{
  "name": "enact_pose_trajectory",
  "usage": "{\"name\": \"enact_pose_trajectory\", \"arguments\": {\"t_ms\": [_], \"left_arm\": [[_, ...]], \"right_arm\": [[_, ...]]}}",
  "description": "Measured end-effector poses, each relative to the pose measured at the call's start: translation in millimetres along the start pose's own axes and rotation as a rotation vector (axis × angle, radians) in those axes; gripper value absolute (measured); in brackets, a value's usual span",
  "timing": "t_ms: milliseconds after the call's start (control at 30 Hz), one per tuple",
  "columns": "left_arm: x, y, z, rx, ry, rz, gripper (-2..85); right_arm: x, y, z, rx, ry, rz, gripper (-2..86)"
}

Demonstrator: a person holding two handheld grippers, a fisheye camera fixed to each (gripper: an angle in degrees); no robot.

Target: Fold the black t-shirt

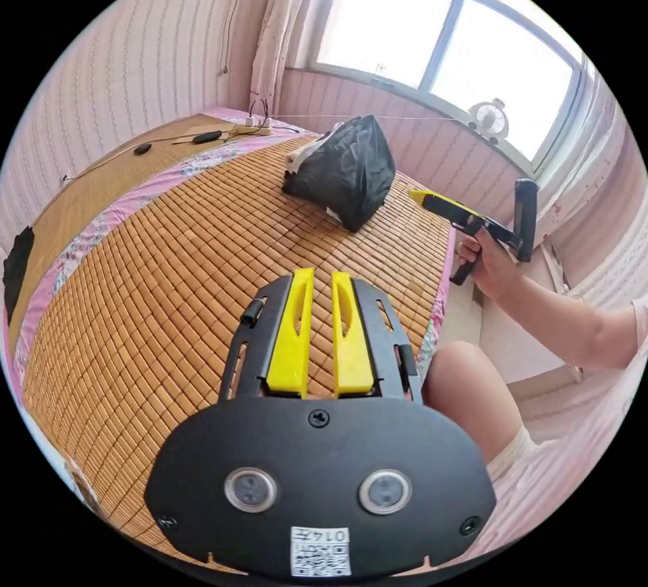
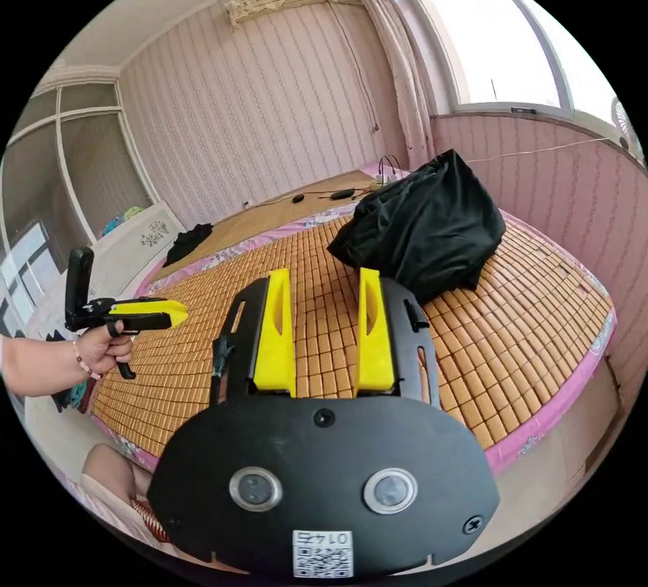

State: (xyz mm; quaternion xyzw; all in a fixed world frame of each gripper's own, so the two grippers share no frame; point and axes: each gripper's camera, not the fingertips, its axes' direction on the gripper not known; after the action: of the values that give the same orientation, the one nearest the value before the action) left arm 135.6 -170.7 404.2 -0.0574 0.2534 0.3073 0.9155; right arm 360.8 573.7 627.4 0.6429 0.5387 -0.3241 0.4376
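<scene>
Pink striped wallpaper (image 2: pixel 270 94) lines the room, and a bamboo mat (image 1: pixel 169 276) covers the bed, with a pink floral sheet edge (image 1: pixel 74 256) showing round it. Going left to right in the left gripper view: a dark cloth (image 1: pixel 17 263) lies at the far left edge, cables and a power strip (image 1: pixel 253 126) sit near the far corner, then the black t-shirt (image 1: pixel 347 171) is heaped on the mat towards the window wall, untouched. A wide window (image 1: pixel 445 46) with a small fan (image 1: pixel 491 117) on its sill stands beyond it. Most of the mat lies bare. The left gripper (image 1: pixel 322 283) hovers over the mat with a narrow gap between its jaws, gripping nothing. The right gripper (image 2: pixel 322 283) hangs spread apart, just short of the shirt.
</scene>
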Motion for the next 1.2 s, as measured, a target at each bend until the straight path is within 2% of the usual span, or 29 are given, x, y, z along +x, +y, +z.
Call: {"name": "enact_pose_trajectory", "arguments": {"t_ms": [133,233,300,367,433,467,633,700,733,767,900,1067,1200], "left_arm": [[5.0,-69.8,43.9,-0.044,0.009,0.046,6.8],[13.2,-109.0,76.6,-0.059,-0.020,0.094,7.9],[16.8,-130.3,101.1,-0.122,-0.058,0.097,8.9],[22.8,-151.2,128.9,-0.193,-0.058,0.079,10.0],[27.0,-159.5,141.9,-0.192,-0.026,0.061,10.9],[29.1,-163.0,148.0,-0.175,-0.025,0.053,11.7],[28.2,-173.9,173.8,-0.185,-0.050,0.023,12.8],[32.6,-175.0,180.8,-0.203,-0.060,0.053,9.6],[37.0,-172.5,182.0,-0.203,-0.067,0.089,4.5],[40.6,-167.7,180.0,-0.204,-0.064,0.120,1.6],[48.2,-142.7,142.5,-0.114,0.001,0.140,-0.2],[62.8,-83.7,45.7,0.020,0.108,0.207,-0.7],[60.4,-15.5,-41.2,0.140,0.195,0.132,-0.8]], "right_arm": [[42.5,-25.8,30.8,-0.015,-0.052,0.170,14.9],[69.4,-39.7,49.4,-0.012,0.014,0.231,14.7],[94.1,-44.7,62.5,-0.057,0.035,0.290,12.6],[131.8,-48.2,68.1,-0.176,-0.094,0.393,2.8],[146.0,-41.7,44.4,-0.074,-0.209,0.339,1.8],[151.7,-32.4,23.8,0.008,-0.192,0.311,1.4],[173.3,1.7,-48.9,0.157,-0.180,0.269,0.5],[178.1,13.2,-78.8,0.184,-0.169,0.252,0.4],[180.7,20.0,-98.9,0.199,-0.162,0.244,0.3],[182.8,25.8,-119.3,0.212,-0.164,0.233,0.3],[188.0,38.7,-182.3,0.253,-0.173,0.172,0.2],[186.6,42.5,-275.7,0.329,-0.242,0.120,0.2],[173.1,38.2,-327.3,0.379,-0.285,0.067,0.2]]}}
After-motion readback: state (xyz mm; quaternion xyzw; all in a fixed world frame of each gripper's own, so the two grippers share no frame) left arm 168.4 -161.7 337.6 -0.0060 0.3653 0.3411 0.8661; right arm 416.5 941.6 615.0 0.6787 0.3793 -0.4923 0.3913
